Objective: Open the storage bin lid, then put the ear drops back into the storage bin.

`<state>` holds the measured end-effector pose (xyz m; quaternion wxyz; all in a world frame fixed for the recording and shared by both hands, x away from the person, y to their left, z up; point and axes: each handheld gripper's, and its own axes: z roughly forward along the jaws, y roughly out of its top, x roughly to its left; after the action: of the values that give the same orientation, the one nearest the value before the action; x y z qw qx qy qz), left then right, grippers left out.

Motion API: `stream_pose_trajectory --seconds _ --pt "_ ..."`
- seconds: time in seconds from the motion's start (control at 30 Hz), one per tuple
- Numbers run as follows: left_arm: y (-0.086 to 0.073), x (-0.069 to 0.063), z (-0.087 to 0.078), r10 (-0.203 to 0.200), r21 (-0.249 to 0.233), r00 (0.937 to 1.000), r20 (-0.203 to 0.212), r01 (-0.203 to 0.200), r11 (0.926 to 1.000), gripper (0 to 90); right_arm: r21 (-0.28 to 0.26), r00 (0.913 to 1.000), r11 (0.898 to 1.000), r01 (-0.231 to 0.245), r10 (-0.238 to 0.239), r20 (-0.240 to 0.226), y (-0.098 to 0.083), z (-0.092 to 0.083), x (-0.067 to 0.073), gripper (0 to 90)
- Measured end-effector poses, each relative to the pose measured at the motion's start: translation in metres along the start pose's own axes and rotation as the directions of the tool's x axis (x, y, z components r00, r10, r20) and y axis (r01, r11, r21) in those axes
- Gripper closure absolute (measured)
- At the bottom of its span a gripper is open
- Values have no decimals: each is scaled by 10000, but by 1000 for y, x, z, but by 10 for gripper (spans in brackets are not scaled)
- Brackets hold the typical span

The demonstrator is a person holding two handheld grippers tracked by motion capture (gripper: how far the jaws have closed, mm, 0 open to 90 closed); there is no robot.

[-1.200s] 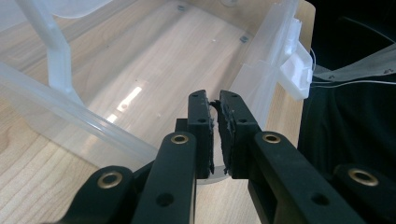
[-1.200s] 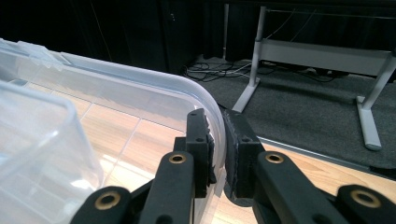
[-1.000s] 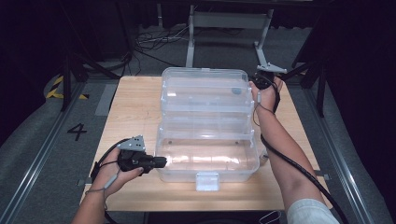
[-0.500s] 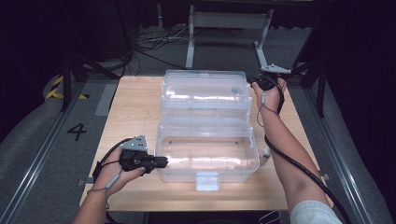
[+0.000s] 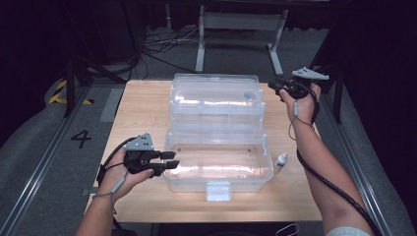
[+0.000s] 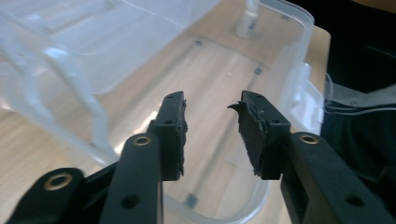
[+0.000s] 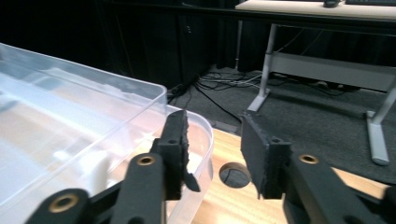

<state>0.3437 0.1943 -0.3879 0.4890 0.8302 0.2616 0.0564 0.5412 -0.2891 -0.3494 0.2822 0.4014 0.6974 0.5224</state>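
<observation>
A clear plastic box stands open on the wooden table, its base [image 5: 219, 167] near me and its lid [image 5: 216, 96] folded back behind it. At the base's left wall my left gripper [image 5: 173, 161] is open; its jaws have just been opening. In the left gripper view my left gripper [image 6: 210, 100] hangs over the base's rim [image 6: 289, 70] without pressing on it. My right gripper [image 5: 273, 84] is open in the air just right of the lid's far right corner. Its jaws have just been opening too, and nothing lies between the right gripper [image 7: 212, 116] fingers. The lid's corner [image 7: 201, 126] sits beside them.
A small white dropper bottle [image 5: 281, 161] stands on the table just right of the base and shows through the box as the bottle [image 6: 247, 21]. A round hole [image 7: 233, 175] is in the tabletop near the lid. Desk legs and cables [image 5: 162, 42] lie on the floor beyond.
Both grippers have opened. The right one has come off the lid's right corner, up and to the right. The left hand has stayed at the base's left wall.
</observation>
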Motion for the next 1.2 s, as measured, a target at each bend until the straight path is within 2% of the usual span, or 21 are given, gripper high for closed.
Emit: stream_pose_trajectory --seconds 0.03,0.1,0.13,0.23,0.33,0.5,0.57,0.8,0.83,0.87,1.0,1.07,1.13,1.2 --pt "0 0 0 0 0 10000 0 0 10000 555 -68 9999 9999 -86 85 -103 -1 -7 0 607" --pt "0 4 -3 -30 -292 9992 -411 18 9996 529 -92 9999 9999 -41 40 -137 -2 -13 0 603" --pt "1 6 -6 -45 -320 9976 -686 23 9995 516 -93 9997 10000 0 -3 -244 -4 -26 2 596" --pt "0 9 -13 -238 -536 9938 -1086 180 9984 488 -114 9995 9999 120 -124 -305 -5 -35 2 590" --pt "-4 15 -19 -479 -587 9869 -1542 393 9975 468 -226 9985 9997 86 -98 -538 -4 -51 5 569" --pt "-9 21 -27 -814 -201 9711 -2244 789 9967 444 -211 9970 9994 290 -304 -706 -5 -73 11 556" --pt "-10 23 -30 -931 -155 9674 -2354 921 9956 441 -168 9968 9992 362 -373 -706 -6 -79 12 547" --pt "-15 28 -36 -1159 -322 9628 -2441 1114 9933 424 -56 9949 9986 526 -529 -862 -8 -98 14 529" --pt "-16 30 -38 -1241 -380 9596 -2526 1183 9923 422 38 9943 9985 545 -539 -918 -9 -102 14 528" --pt "-16 30 -38 -1241 -380 9596 -2526 1183 9923 418 38 9943 9985 545 -539 -918 -9 -102 14 528" --pt "-19 33 -40 -1230 -265 9524 -2789 1205 9924 411 216 9914 9961 857 -831 -1007 -8 -113 15 524" --pt "-20 34 -41 -1245 -198 9471 -2957 1243 9921 403 309 9890 9928 1156 -1121 -968 -6 -120 18 525" --pt "-19 33 -41 -1177 -17 9386 -3243 1238 9923 396 369 9868 9914 1253 -1207 -1084 -4 -125 20 525" --pt "-19 31 -41 -1335 -61 9360 -3256 1391 9903 379 472 9837 9890 1399 -1334 -1207 -2 -130 22 524"
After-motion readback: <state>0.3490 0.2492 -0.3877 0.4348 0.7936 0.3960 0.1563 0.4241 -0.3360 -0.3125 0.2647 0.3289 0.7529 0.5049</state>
